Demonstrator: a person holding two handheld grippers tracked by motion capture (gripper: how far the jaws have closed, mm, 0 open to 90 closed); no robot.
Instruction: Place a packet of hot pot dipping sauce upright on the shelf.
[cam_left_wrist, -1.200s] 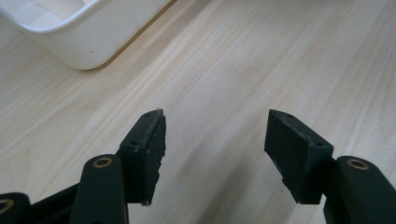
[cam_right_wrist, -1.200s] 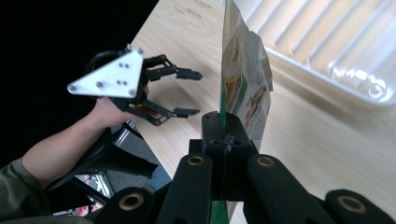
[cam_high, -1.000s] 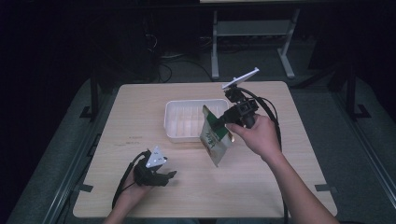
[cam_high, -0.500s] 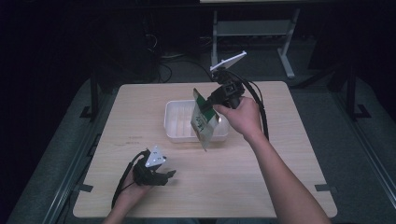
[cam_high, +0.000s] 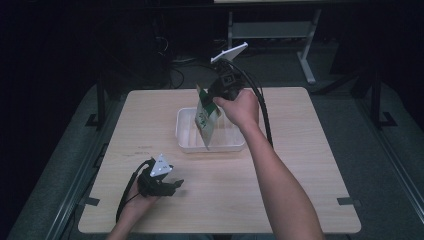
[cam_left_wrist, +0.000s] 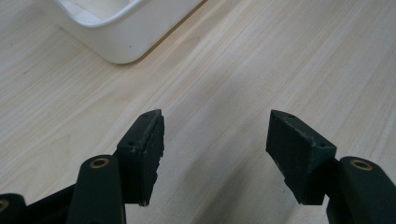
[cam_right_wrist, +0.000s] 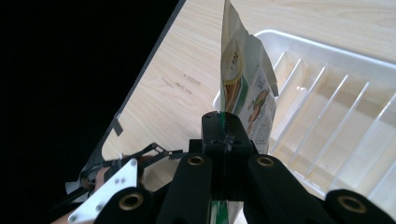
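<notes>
Right gripper (cam_high: 214, 96) dangles green pouch (cam_high: 205, 120) lengthwise down over white tray (cam_high: 186, 140)

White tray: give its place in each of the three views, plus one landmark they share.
High view: white tray at table centre, behind the hanging packet.
Left gripper view: one rounded corner, top left.
Right gripper view: ribbed inside, right, beyond the packet.
Shared landmark: the pale wooden tabletop.

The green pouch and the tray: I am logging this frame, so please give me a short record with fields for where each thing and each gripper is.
pouch: green printed pouch, hanging over the tray, clamped at its edge
tray: white ribbed tray, mid-table, nothing lying in it
right gripper: shut on the pouch, raised above the tray
left gripper: open, low over bare wood near the table's front
table: light wood
</notes>
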